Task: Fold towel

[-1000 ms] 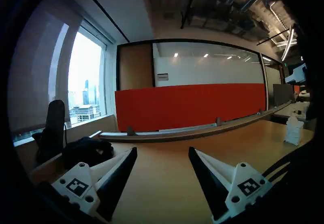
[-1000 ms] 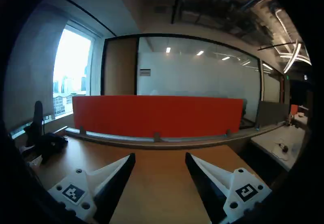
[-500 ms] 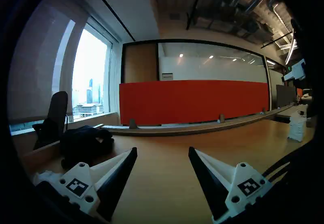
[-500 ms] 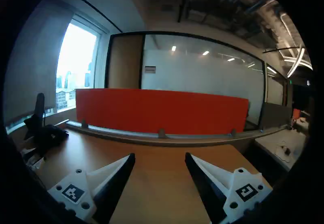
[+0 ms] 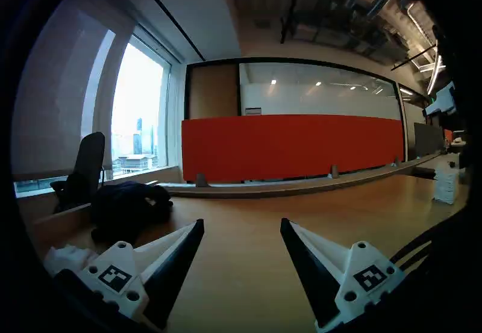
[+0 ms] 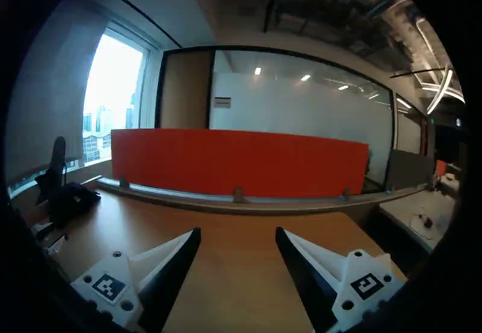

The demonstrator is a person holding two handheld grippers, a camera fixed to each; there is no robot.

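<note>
The left gripper (image 5: pixel 241 222) is released, its fingers spread wide above the wooden desk (image 5: pixel 253 209). The right gripper (image 6: pixel 237 229) is also released, over bare wood. A white crumpled cloth (image 5: pixel 63 256), perhaps the towel, lies near the desk's left edge, just beside the left finger. A black bundle (image 5: pixel 128 205) sits behind it. Bare wood stretches ahead to the red partition (image 5: pixel 292 146) along the far edge.
</note>
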